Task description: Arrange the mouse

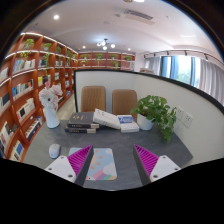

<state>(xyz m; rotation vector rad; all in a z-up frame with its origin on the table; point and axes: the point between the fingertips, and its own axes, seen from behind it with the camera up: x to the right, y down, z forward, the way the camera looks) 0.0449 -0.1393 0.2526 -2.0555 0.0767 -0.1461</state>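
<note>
Mouse: a white mouse [54, 150] lies on the grey counter [130, 142], at about 10 o'clock from the left finger, apart from it and untouched.
Mat: a pale, patterned mat [102, 163] lies flat on the counter between the 2 fingers, at 12 o'clock; nothing rests on it.
Gripper: the gripper [108, 165] hangs low over the near counter with its jaws apart and nothing held; the pink pads [80, 157] face only the mat lying below.
Other things: a stack of books [82, 121] and an open book [108, 119] lie further off at 12 o'clock, with a potted plant [155, 110] at 1 o'clock.
Room: 2 chairs [93, 97] stand behind the counter and bookshelves [25, 80] run along the wall at 9 o'clock.
Done so far: nothing, by the look of it; the mouse lies off the mat.
Left to do: probably all of it, namely swing toward 10 o'clock, grip the mouse and set it down, likely on the mat.
</note>
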